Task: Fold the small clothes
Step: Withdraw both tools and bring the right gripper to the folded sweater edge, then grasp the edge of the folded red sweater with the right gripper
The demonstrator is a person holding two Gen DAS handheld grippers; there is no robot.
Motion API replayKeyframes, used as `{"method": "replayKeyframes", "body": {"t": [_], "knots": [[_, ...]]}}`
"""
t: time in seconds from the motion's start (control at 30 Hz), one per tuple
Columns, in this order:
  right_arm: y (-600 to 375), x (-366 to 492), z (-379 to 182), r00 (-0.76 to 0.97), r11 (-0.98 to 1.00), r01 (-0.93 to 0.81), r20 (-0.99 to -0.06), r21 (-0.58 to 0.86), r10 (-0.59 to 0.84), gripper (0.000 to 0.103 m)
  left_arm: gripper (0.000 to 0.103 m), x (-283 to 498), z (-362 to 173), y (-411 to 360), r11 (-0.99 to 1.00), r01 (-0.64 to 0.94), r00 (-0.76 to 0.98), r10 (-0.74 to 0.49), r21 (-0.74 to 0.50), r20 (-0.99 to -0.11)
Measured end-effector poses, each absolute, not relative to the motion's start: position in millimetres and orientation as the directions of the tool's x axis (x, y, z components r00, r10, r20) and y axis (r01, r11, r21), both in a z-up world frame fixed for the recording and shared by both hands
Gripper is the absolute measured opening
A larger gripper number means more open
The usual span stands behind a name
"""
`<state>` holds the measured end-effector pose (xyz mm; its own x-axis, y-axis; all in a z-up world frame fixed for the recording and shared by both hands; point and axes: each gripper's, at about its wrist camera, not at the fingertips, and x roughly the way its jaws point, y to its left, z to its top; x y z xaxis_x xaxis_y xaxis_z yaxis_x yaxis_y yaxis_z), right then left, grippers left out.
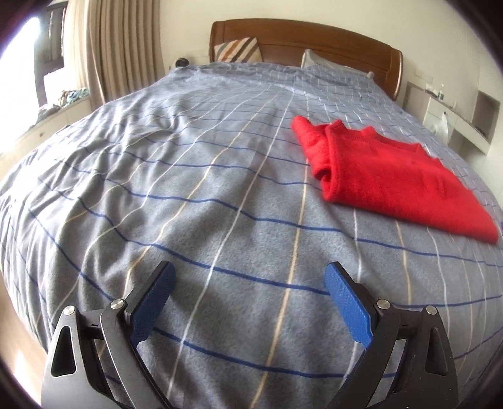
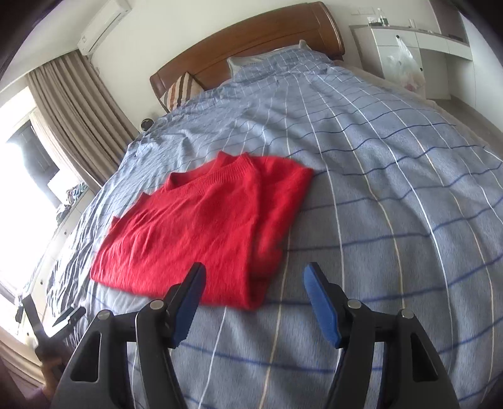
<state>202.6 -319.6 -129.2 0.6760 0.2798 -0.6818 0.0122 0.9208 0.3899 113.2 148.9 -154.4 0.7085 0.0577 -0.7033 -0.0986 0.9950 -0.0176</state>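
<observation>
Red sweater (image 2: 204, 226), folded, lies flat on the checked blue-grey bedspread (image 1: 176, 195). I see both jaws spread and holding nothing: left hand-held gripper (image 1: 250, 302) well apart from it, right hand-held gripper (image 2: 253, 302) just short of its near hem. Wooden headboard (image 1: 314, 37), striped pillow (image 2: 180, 91), curtains (image 1: 125, 47) surround. Wall air-conditioner (image 2: 103, 25) lettering possibly present; unreadable.

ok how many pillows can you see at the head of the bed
2: a striped pillow leaning on the headboard on the window side, and a pale pillow mostly tucked under the checked blanket. More may be hidden beneath it.
</observation>
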Motion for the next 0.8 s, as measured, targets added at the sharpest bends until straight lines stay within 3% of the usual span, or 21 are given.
{"method": "replayKeyframes", "body": {"t": [0.23,0.3,0.4,0.53,0.63,0.7,0.73,0.8], "knots": [[-329,274,-136,0.587,0.812,0.072,-0.682,0.58,0.435,0.066,0.097,117,-150,169,0.983,-0.134,0.718,0.011,-0.123,-0.696],[-316,290,-145,0.544,0.833,0.079,-0.724,0.548,0.425,0.066,0.097,118,-151,173,0.981,-0.136,0.716,0.0,-0.139,-0.698],[-312,297,-154,0.545,0.906,0.195,-0.81,0.376,0.219,0.066,0.097,116,-150,177,0.98,-0.135,0.718,-0.006,-0.148,-0.696],[-321,284,-156,0.574,0.879,0.256,-0.795,0.402,0.196,0.067,0.097,118,-151,182,0.975,-0.138,0.712,-0.026,-0.176,-0.702],[-324,286,-164,0.538,0.852,0.229,-0.791,0.47,0.292,0.07,0.097,123,-153,184,0.97,-0.142,0.703,-0.041,-0.196,-0.71],[-316,294,-175,0.477,0.837,0.202,-0.798,0.508,0.369,0.051,0.097,125,-154,184,0.97,-0.141,0.702,-0.042,-0.197,-0.711],[-310,298,-174,0.456,0.857,0.187,-0.815,0.481,0.357,0.014,0.097,125,-154,185,0.97,-0.14,0.702,-0.044,-0.199,-0.711],[-298,302,-165,0.449,0.869,0.178,-0.824,0.462,0.346,0.011,0.097,123,-153,188,0.966,-0.142,0.705,-0.054,-0.215,-0.707]]}}
